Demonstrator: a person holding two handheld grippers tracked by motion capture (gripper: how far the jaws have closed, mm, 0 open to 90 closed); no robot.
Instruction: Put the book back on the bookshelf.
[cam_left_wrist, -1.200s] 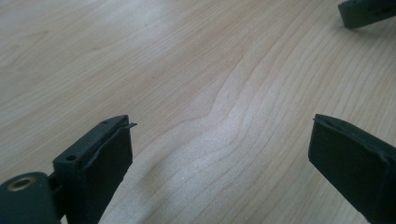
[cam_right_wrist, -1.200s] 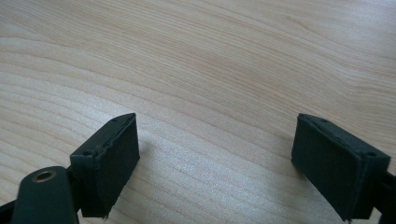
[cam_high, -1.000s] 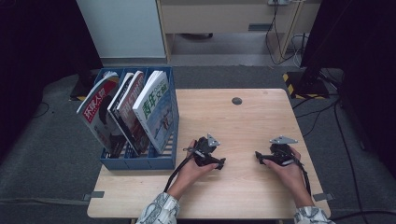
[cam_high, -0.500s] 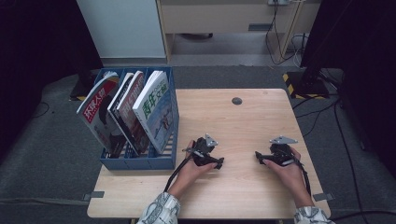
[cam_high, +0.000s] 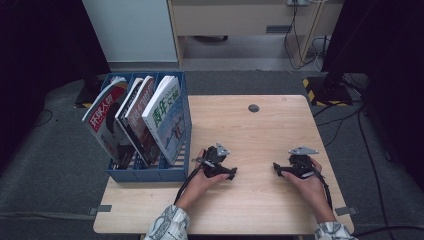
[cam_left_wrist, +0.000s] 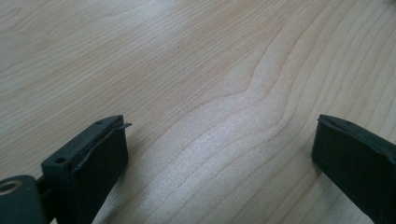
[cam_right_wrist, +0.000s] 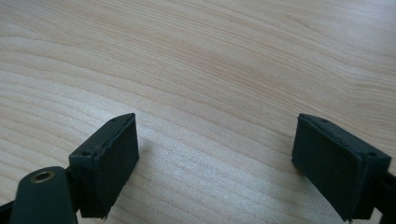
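In the high view my left gripper (cam_high: 231, 173) rests low over the wooden table (cam_high: 260, 130) near its front middle, held by a hand. My right gripper (cam_high: 276, 169) sits further right, pointing toward the left one. Both stand open with nothing between their jaws. The left gripper view has my left gripper (cam_left_wrist: 219, 154) wide open over bare wood grain. Likewise, in the right gripper view, my right gripper (cam_right_wrist: 217, 156) is spread wide above bare wood.
A blue file rack (cam_high: 175, 165) with three magazines (cam_high: 162, 120) stands at the table's left edge, close to the left hand. A small dark round cap (cam_high: 253, 108) lies at the far middle of the table. Cables and cabinets stand on the floor beyond.
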